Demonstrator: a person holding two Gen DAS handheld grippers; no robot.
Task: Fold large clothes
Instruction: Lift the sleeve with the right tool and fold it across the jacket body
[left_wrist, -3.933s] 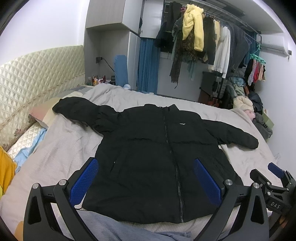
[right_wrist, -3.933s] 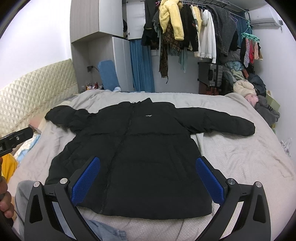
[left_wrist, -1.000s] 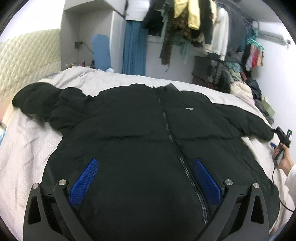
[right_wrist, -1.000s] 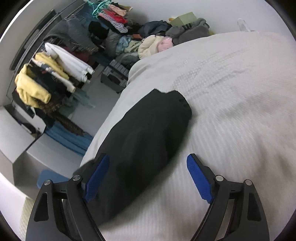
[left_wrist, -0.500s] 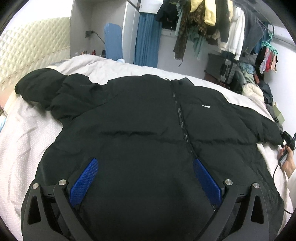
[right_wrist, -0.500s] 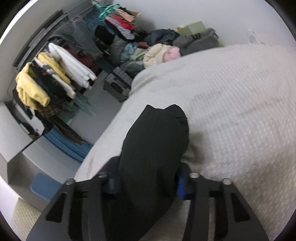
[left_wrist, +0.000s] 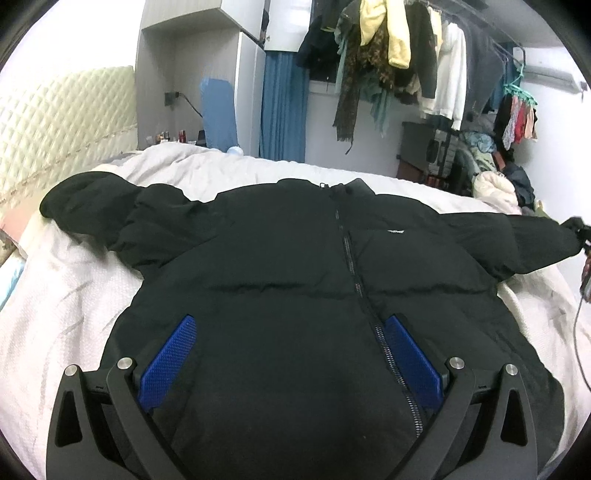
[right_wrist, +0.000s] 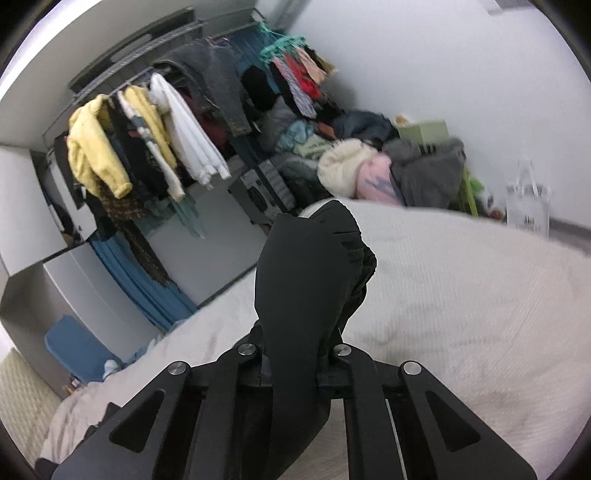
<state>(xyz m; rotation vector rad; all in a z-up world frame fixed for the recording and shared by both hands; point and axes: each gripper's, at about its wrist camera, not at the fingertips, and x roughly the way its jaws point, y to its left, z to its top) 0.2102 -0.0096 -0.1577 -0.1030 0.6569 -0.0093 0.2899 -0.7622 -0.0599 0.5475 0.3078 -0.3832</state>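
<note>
- The black puffer jacket (left_wrist: 303, 266) lies front side up on the bed (left_wrist: 66, 280), zipper (left_wrist: 354, 273) closed.
- Its collar points toward the far edge of the bed and the clothes rack (left_wrist: 406, 55); its hem lies nearest the left gripper (left_wrist: 291, 354).
- The body's long axis follows the zipper, from hem to collar. The sleeves extend sideways, crossing that axis.
- The left gripper hovers over the lower body of the jacket, jaws spread wide, holding nothing.
- The right gripper (right_wrist: 299, 347) is clamped on the right sleeve cuff (right_wrist: 314, 266). The cuff stands raised above the bed surface (right_wrist: 461, 295).
</note>
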